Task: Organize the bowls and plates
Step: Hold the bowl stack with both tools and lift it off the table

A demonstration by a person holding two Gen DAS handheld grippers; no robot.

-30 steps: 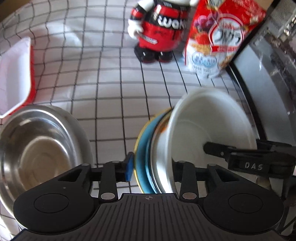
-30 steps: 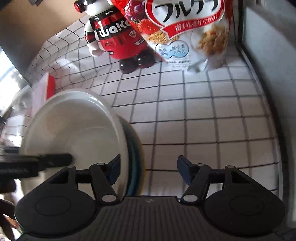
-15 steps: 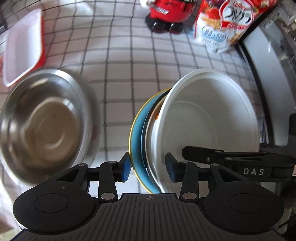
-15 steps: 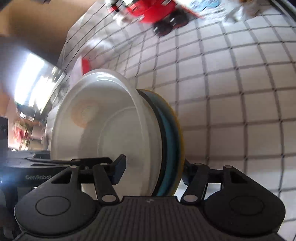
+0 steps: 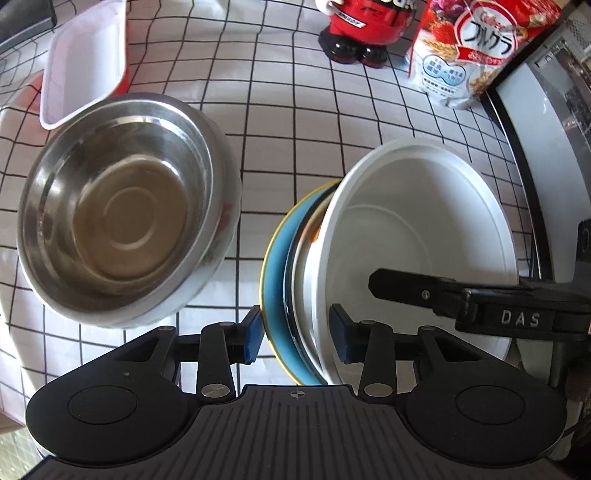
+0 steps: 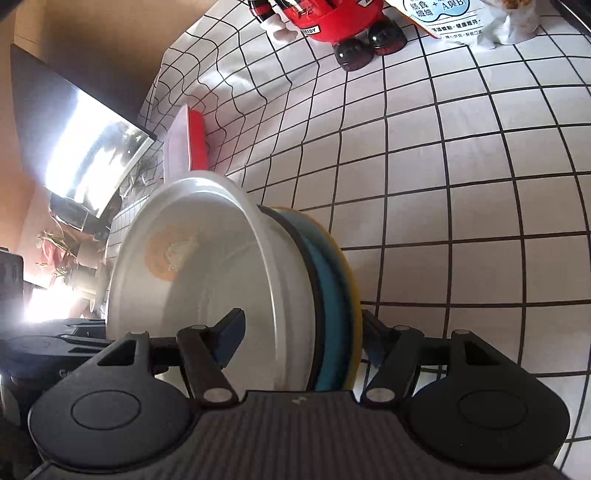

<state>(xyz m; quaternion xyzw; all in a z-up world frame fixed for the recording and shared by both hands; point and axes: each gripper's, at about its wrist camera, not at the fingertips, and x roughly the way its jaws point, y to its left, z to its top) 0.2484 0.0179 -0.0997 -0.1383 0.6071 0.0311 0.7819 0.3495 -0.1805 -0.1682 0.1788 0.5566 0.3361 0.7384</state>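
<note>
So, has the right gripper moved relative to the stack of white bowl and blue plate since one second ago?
Yes. The right gripper now straddles the whole stack; before, its jaws reached past only the white bowl's edge.

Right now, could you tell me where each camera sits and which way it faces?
Left wrist: on the left tool, aimed steeply down at the steel bowl and the stack of dishes on edge between its fingers; the right tool's finger crosses in.
Right wrist: on the right tool, tilted down over the checked cloth, straddling the stack.
Shared: the stack, the red figure, the cereal bag.
</note>
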